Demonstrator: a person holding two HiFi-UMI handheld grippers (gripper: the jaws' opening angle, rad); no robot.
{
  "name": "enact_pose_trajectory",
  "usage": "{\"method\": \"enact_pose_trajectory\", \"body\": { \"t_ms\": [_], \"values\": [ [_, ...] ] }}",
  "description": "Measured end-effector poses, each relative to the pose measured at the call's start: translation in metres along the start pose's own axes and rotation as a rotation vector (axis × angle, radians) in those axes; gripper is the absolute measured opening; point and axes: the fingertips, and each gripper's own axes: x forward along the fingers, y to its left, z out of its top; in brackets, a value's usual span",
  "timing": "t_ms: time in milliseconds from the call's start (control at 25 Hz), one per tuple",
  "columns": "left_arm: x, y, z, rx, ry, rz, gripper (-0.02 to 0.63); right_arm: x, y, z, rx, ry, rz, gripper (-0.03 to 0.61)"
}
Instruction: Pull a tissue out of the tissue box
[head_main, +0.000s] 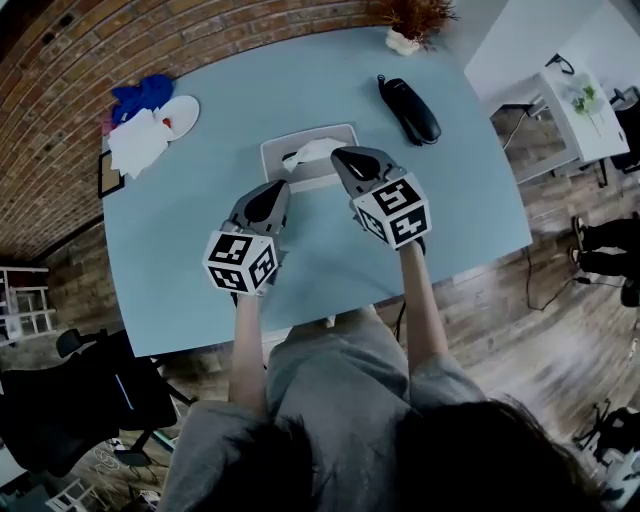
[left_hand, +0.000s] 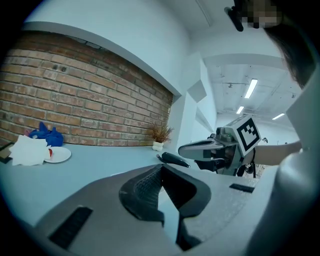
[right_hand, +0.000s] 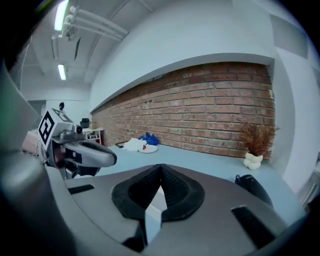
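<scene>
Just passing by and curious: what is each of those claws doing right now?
Left gripper: closed, empty.
Right gripper: closed, apparently empty.

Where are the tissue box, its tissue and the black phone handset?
tissue box (head_main: 271, 155), head view, left rim.
tissue (head_main: 311, 152), head view, raised fold.
black phone handset (head_main: 410, 112), head view, mid-body.

On my pale blue surface (head_main: 470, 200) a tissue box (head_main: 272, 150) sits mid-way. Handset (head_main: 410, 112) and potted plant (head_main: 415, 25) lie right of it; plate (head_main: 182, 112), crumpled paper (head_main: 137, 145) and blue cloth (head_main: 143, 93) left.
</scene>
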Motion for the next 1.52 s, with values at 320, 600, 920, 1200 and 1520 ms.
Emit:
{"method": "enact_pose_trajectory", "body": {
  "t_ms": [320, 600, 920, 1200, 1520],
  "values": [
    [0.018, 0.017, -0.008, -0.045, 0.022, 0.054, 0.003, 0.042, -0.009, -0.014, -0.216, 0.179, 0.175, 0.000],
    [0.026, 0.028, -0.016, -0.061, 0.038, 0.099, 0.003, 0.068, -0.010, -0.030, -0.343, 0.285, 0.295, 0.036],
    [0.031, 0.029, -0.029, -0.085, 0.055, 0.135, 0.003, 0.088, -0.010, -0.052, -0.489, 0.404, 0.411, 0.078],
    [0.034, 0.028, -0.036, -0.105, 0.065, 0.150, 0.003, 0.099, -0.009, -0.065, -0.541, 0.464, 0.470, 0.077],
    [0.031, 0.031, -0.040, -0.114, 0.067, 0.170, 0.003, 0.104, -0.003, -0.072, -0.579, 0.480, 0.488, 0.023]
  ]
}}
